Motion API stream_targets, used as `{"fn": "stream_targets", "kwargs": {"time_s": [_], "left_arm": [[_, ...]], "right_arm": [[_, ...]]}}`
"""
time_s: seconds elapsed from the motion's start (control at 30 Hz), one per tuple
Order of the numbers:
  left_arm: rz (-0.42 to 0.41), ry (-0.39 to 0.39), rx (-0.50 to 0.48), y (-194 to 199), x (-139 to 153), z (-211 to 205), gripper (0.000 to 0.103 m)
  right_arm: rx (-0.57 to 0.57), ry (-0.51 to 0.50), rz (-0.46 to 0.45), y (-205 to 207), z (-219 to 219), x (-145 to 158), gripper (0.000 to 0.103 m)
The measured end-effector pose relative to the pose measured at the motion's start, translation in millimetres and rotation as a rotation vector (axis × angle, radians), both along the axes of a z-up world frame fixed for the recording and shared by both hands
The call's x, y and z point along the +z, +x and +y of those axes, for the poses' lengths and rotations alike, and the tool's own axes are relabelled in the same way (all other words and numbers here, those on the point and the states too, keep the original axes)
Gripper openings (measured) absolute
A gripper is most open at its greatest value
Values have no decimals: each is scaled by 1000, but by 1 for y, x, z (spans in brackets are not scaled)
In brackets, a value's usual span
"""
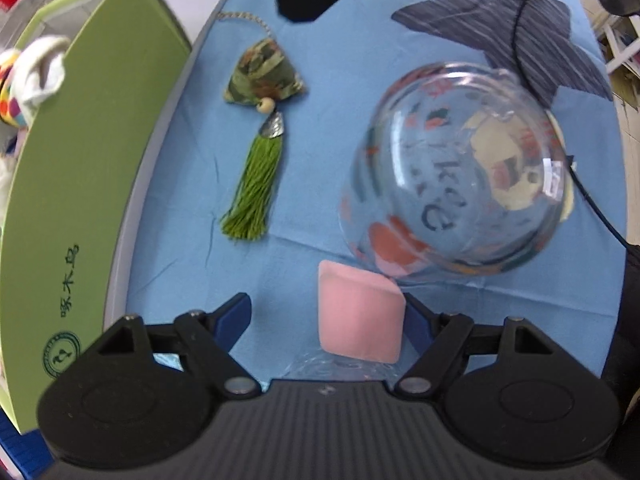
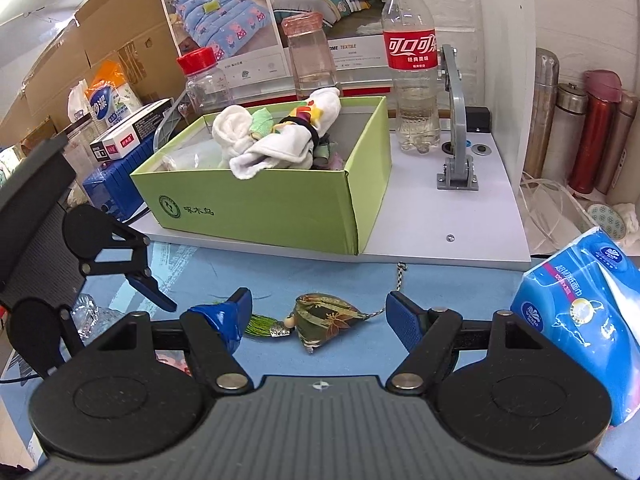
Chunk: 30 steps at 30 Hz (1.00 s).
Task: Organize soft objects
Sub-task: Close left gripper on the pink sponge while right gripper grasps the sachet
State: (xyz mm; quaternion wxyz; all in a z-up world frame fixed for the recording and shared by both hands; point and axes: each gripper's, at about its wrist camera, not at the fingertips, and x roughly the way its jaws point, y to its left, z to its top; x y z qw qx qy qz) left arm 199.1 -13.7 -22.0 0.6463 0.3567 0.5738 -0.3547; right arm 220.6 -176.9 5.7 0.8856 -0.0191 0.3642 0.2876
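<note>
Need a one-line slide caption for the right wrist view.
Open right gripper lined up on the tasselled sachet, green box of socks behind.

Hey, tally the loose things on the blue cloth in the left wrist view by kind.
Pink sponge block: 1
Green tasselled sachet: 1
Clear printed jar: 1
Dark striped star cushion: 1
Total: 4

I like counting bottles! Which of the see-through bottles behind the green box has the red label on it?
The tallest one, the cola bottle at the box's right corner. The short red-capped jar and the pink-capped bottle show no label.
</note>
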Motion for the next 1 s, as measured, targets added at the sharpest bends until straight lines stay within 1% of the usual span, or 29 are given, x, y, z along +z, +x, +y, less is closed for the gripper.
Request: {"fn": "stream_targets", "kwargs": {"time_s": [0.07, 0.13, 0.23, 0.3, 0.47, 0.53, 0.57, 0.63, 0.73, 0.77, 0.83, 0.9, 0.93, 1.0], "left_arm": [[-1, 6, 52, 7, -2, 5, 79], [-27, -2, 119, 15, 3, 13, 79], [-71, 3, 261, 33, 9, 31, 78], [-71, -4, 352, 43, 11, 46, 78], [-88, 0, 483, 51, 9, 90, 78], [-101, 14, 554, 50, 5, 116, 78], [-102, 9, 589, 50, 4, 128, 80], [-70, -42, 680, 47, 3, 161, 80], [-64, -116, 788, 39, 3, 201, 80], [-69, -148, 830, 36, 3, 213, 80], [-113, -222, 908, 30, 6, 228, 80], [-143, -331, 990, 19, 10, 242, 80], [-149, -378, 1011, 14, 12, 248, 80], [-173, -424, 1025, 4, 16, 247, 80]], "right_arm": [[-6, 0, 5, 2, -1, -1, 60], [-20, 3, 9, 3, -4, -3, 60], [-31, 7, 20, 3, -8, -5, 60], [-34, 6, 25, 1, -10, -7, 60], [-41, 11, 35, -2, -12, -9, 60], [-39, 11, 36, -3, -12, -9, 60], [-38, 9, 36, -4, -12, -9, 60], [-42, 8, 34, -5, -14, -9, 60], [-50, 14, 51, -3, -16, -13, 60], [-54, 12, 60, -1, -15, -16, 60], [-63, 4, 76, 3, -12, -24, 60], [-78, 0, 78, 8, -5, -30, 60], [-78, -3, 72, 11, 0, -32, 60], [-76, -9, 45, 15, 11, -35, 60]]}}
